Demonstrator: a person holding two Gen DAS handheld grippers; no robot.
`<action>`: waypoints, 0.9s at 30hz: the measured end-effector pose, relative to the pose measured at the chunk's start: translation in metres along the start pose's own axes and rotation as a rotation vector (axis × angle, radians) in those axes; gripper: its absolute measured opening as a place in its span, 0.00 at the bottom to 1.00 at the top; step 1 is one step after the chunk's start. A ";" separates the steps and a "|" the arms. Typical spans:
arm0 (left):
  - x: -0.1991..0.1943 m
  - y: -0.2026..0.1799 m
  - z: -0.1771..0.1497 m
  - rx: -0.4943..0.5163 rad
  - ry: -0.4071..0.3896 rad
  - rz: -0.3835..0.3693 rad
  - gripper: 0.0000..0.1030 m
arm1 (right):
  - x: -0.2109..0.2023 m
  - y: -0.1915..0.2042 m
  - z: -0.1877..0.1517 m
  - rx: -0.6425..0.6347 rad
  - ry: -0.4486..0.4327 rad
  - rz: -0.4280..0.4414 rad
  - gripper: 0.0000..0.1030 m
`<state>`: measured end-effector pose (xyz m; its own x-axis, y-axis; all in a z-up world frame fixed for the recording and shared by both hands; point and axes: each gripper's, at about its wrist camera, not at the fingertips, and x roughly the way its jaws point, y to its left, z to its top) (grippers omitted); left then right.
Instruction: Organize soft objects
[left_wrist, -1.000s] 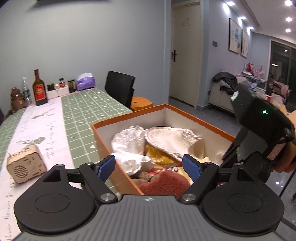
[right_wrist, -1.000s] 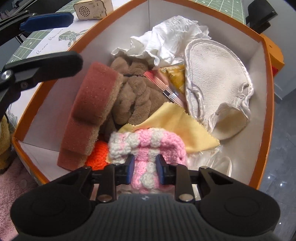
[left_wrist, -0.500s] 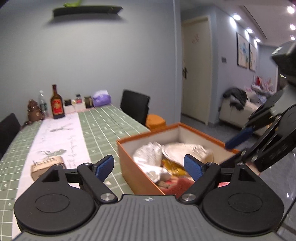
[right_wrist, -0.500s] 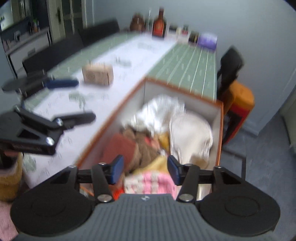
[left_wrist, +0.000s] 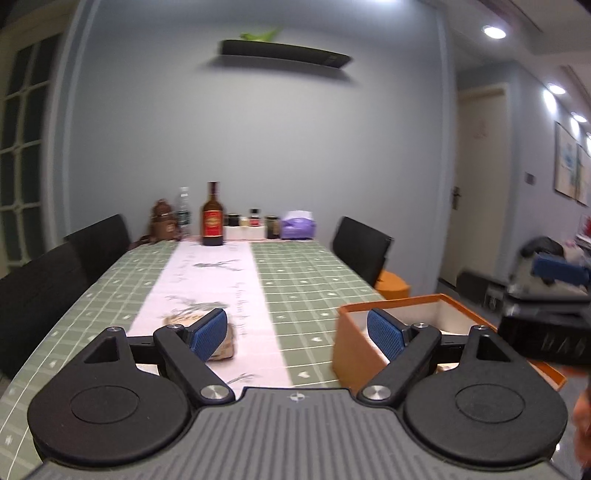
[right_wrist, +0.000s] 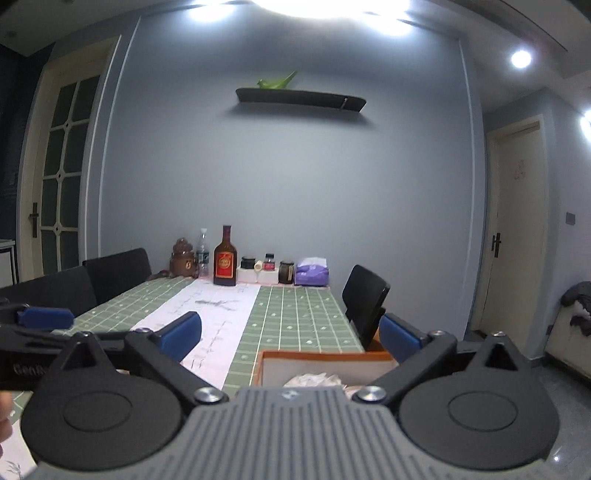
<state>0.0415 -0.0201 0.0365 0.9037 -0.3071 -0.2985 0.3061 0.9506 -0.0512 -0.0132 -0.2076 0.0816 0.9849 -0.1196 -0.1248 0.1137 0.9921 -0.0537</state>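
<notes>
Left wrist: left gripper (left_wrist: 297, 334) has its jaws released and empty, level above the bench (left_wrist: 303, 273); the box (left_wrist: 369, 332) sits just right.

Right wrist: right gripper (right_wrist: 290, 338) likewise released, above the box, white cloth (right_wrist: 314, 379) inside. Seemingly between picks; next needs another soft item found.

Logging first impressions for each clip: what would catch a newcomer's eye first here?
Both open claws, left claw and right claw, fill the foreground with blue pads, holding nothing. Behind them, the orange box sits at the table's near right edge, and a brown red-labelled bottle stands at the far end.
</notes>
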 end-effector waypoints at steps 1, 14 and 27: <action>-0.001 0.002 -0.002 -0.006 -0.003 0.017 0.97 | 0.001 0.005 -0.004 0.011 0.001 -0.009 0.97; -0.020 0.022 -0.030 -0.024 -0.037 0.145 0.98 | 0.001 0.035 -0.058 0.041 0.033 -0.021 0.98; -0.011 0.027 -0.057 -0.030 0.024 0.189 0.98 | 0.014 0.049 -0.081 -0.013 0.129 0.088 0.98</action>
<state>0.0232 0.0118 -0.0158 0.9366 -0.1225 -0.3282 0.1227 0.9922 -0.0205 -0.0047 -0.1634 -0.0028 0.9660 -0.0369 -0.2560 0.0250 0.9985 -0.0495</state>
